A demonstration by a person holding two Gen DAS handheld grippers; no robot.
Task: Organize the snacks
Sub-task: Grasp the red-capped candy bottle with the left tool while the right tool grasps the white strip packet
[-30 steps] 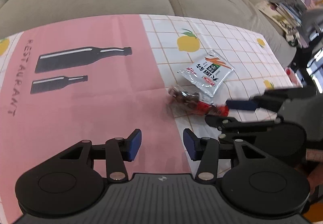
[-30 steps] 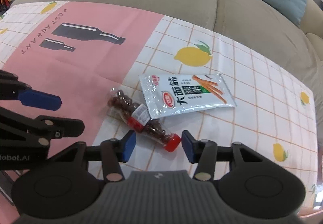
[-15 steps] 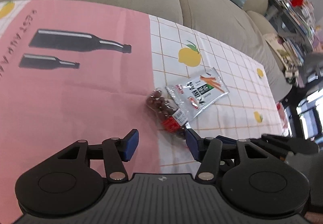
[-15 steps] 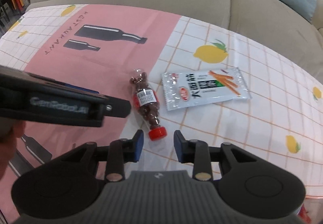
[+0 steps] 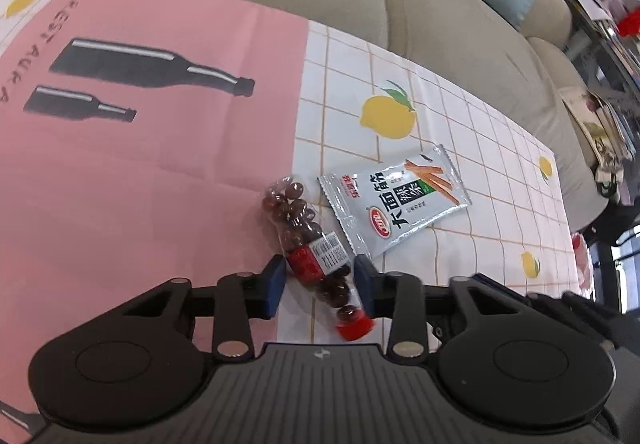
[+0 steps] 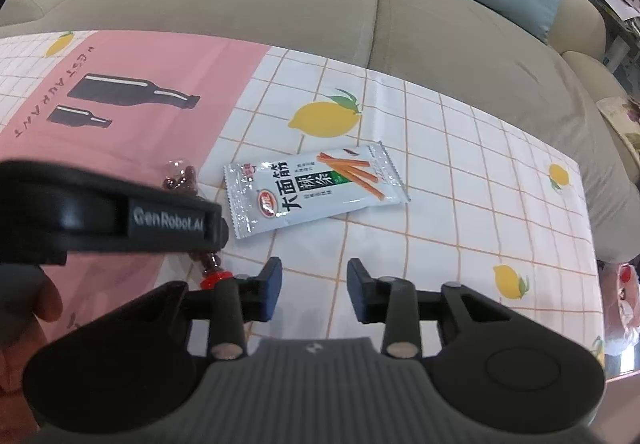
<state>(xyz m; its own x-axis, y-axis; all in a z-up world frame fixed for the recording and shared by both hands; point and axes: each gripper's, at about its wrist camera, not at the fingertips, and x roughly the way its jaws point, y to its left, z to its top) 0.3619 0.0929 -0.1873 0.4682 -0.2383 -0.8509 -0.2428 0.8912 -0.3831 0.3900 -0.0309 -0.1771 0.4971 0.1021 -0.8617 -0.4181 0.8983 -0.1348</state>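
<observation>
Snacks here are two: a candy bottle [image 5: 312, 244] and a foil packet [image 5: 394, 204], lying side by side on the tabletop [image 5: 120, 184] near the middle of the left wrist view, right where the pink panel of the cloth meets the white lemon-print check.

At the lower middle of that view the left gripper [image 5: 320, 284] has its jaws closing around the bottle. The blue pads sit on either side of the labelled lower half, just above the red cap [image 5: 356, 328]. The left pad looks to be against the label; whether the right pad already presses the plastic I cannot tell for sure, but the gap is as narrow as the bottle allows. Taking it across the body rather than by the cap makes sense, since the round bottle lies flat and could roll away from a loose pinch.

To the right, the packet lies flat, its near corner just beside the bottle and the right pad, so a careless lift could drag it.

In the right wrist view the left gripper's arm crosses the left side and hides most of the bottle. The right gripper [image 6: 314, 294], at the lower middle, holds nothing; its jaws stand partly apart and are widening slightly over bare checked cloth, below the packet [image 6: 316, 188]. I judge it waits to take the packet.
</observation>
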